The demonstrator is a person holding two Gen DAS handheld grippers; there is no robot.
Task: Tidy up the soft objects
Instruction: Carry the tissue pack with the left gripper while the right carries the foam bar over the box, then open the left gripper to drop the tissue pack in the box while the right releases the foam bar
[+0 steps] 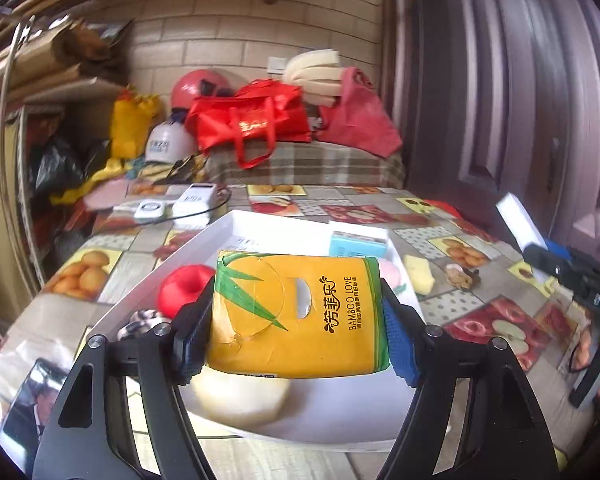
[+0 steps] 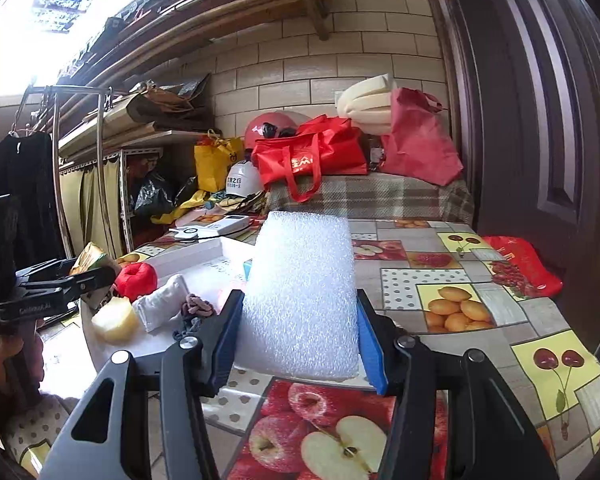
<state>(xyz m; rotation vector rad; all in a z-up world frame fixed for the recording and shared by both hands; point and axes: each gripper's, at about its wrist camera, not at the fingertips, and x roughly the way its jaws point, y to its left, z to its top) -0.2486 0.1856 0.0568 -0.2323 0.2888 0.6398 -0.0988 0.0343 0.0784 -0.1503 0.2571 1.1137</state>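
Where brick wall (image 2: 300,68) rises, fruit-print tablecloth (image 2: 460,280)

Back wall: pale brick-pattern tiles (image 2: 324,64), with a white switch plate (image 1: 277,65) low on it.
Right side: dark purple panelled door (image 2: 540,120).
Left side: metal shelving (image 2: 112,184) with olive curtains, cardboard stacked on top.
Overhead: wooden poles (image 2: 260,0) on a bracket.
Light: strong daylight from the upper left (image 2: 16,20).
Table: fruit-print oilcloth (image 2: 460,300).
Behind the table: plaid-covered surface (image 2: 380,196) piled with red bags (image 2: 312,156).
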